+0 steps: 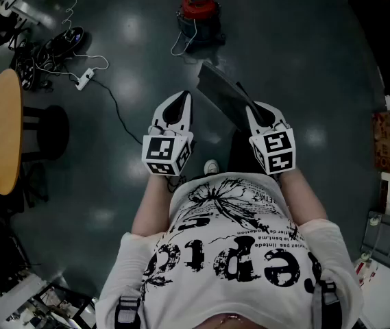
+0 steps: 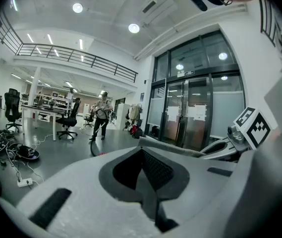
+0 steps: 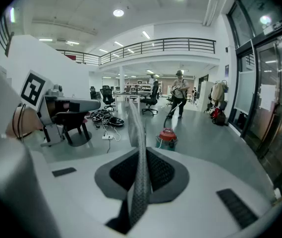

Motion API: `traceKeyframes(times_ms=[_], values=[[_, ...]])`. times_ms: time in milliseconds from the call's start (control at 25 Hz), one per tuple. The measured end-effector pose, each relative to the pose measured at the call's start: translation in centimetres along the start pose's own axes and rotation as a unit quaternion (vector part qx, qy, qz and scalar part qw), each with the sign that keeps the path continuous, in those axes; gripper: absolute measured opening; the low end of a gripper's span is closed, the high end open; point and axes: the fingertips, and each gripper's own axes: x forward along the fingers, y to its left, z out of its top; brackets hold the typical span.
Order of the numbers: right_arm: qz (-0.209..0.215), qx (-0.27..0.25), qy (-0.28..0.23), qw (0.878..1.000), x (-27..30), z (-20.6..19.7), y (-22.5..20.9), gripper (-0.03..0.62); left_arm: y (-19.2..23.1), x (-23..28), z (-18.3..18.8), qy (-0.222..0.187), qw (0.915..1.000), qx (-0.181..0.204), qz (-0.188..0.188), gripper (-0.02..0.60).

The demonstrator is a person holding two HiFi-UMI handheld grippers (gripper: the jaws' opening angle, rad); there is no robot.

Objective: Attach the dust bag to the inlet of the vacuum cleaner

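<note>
Grey and flat, the dust bag (image 1: 221, 93) is pinched edge-on in our right gripper (image 1: 255, 110); our left gripper (image 1: 179, 101) is pressed together on nothing. The red vacuum cleaner (image 1: 199, 11) stands well apart, so we judge approach and attachment remain.

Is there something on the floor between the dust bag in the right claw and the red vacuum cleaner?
Nothing visible does. The dust bag, held in the right claw, faces bare floor up to the vacuum cleaner; only a white cord lies beside it.
</note>
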Motion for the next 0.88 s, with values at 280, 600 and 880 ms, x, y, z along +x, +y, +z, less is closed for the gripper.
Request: traceKeyframes(times_ms=[280,600,880], values=[[0.033,-0.008,0.008,0.999,6.1,1.4,-6.2,0.026,2.0,7.8,0.3,0.008,0.9996,-0.005,0.027,0.003],[0.085,-0.021,0.016,0.996,13.2,5.7,-15.3,0.026,4.0,19.1,3.3,0.009,0.9975,-0.012,0.069,0.003],[0.117,-0.030,0.016,0.993,19.0,8.6,-23.6,0.026,4.9,28.5,4.4,0.009,0.9955,-0.025,0.090,0.005]])
